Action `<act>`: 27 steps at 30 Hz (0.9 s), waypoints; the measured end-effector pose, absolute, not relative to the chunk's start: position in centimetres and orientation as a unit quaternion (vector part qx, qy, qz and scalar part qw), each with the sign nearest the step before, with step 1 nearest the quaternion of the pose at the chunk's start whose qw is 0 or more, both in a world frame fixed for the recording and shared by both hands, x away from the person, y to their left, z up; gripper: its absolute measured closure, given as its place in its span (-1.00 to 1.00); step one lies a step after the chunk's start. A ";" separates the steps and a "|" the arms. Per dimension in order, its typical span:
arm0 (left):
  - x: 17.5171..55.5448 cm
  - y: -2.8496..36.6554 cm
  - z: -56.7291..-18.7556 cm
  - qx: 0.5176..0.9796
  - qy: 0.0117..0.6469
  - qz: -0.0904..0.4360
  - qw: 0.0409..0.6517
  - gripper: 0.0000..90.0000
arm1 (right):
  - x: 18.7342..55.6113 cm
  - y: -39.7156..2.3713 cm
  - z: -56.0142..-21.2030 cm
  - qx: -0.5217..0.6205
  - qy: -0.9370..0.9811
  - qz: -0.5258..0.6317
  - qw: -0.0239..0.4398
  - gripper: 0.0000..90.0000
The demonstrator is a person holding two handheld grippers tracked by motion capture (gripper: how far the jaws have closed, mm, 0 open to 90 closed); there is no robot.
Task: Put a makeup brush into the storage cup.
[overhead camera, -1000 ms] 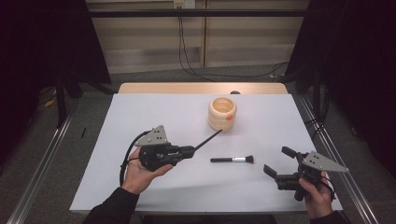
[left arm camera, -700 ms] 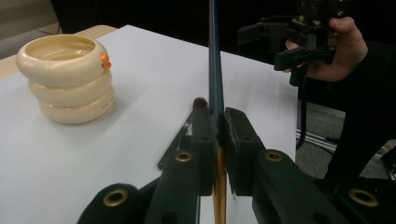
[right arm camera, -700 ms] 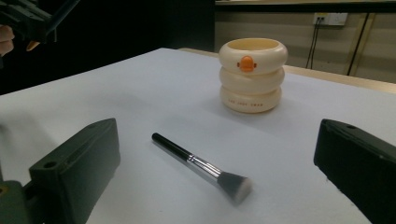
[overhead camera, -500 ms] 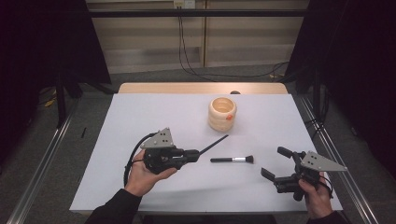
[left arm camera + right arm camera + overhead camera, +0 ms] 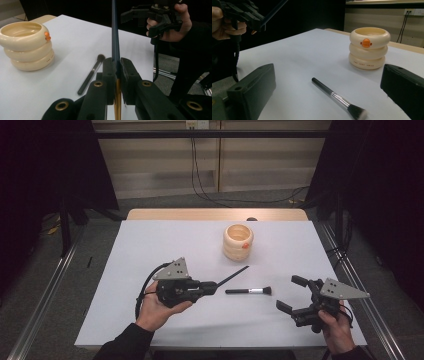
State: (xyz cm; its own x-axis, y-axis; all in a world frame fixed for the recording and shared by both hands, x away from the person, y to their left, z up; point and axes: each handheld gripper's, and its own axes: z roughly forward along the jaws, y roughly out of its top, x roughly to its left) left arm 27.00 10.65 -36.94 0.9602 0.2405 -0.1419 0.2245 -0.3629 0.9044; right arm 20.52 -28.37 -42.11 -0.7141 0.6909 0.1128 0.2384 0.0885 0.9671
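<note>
Left tongs (image 5: 212, 287) clamp a thin dark stick (image 5: 232, 276), pointing past them.

Since the first earlier high view, the left gripper (image 5: 212, 287) (jaws clamped on the thin dark stick (image 5: 233, 276)) has drifted slightly toward the near edge and rightward, taking the stick's tip with it. The right gripper (image 5: 292, 294) has edged leftward and nearer.

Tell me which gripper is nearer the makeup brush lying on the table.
Left. The left gripper, shut on a thin dark stick, sits just beyond the handle end of the makeup brush. The right gripper stands open slightly farther off, past its bristle end.
</note>
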 end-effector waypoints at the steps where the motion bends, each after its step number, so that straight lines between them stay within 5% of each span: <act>1: 26.9 10.6 -37.0 0.825 0.141 0.007 0.547 0.85 | 20.6 -28.3 -42.1 0.321 0.713 0.594 0.187 -1.00; 27: 27.1 10.3 -36.4 0.857 0.118 0.001 0.502 0.85 | 23.9 -24.7 -39.2 0.270 0.752 0.580 0.160 -0.89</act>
State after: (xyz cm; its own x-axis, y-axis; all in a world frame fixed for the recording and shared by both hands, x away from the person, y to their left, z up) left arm 27.14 10.33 -36.39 0.9722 0.2031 -0.1163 0.2007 -0.4680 0.8607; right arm 23.89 -24.75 -39.24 -0.8029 0.5916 0.0728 0.2208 0.1817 0.9582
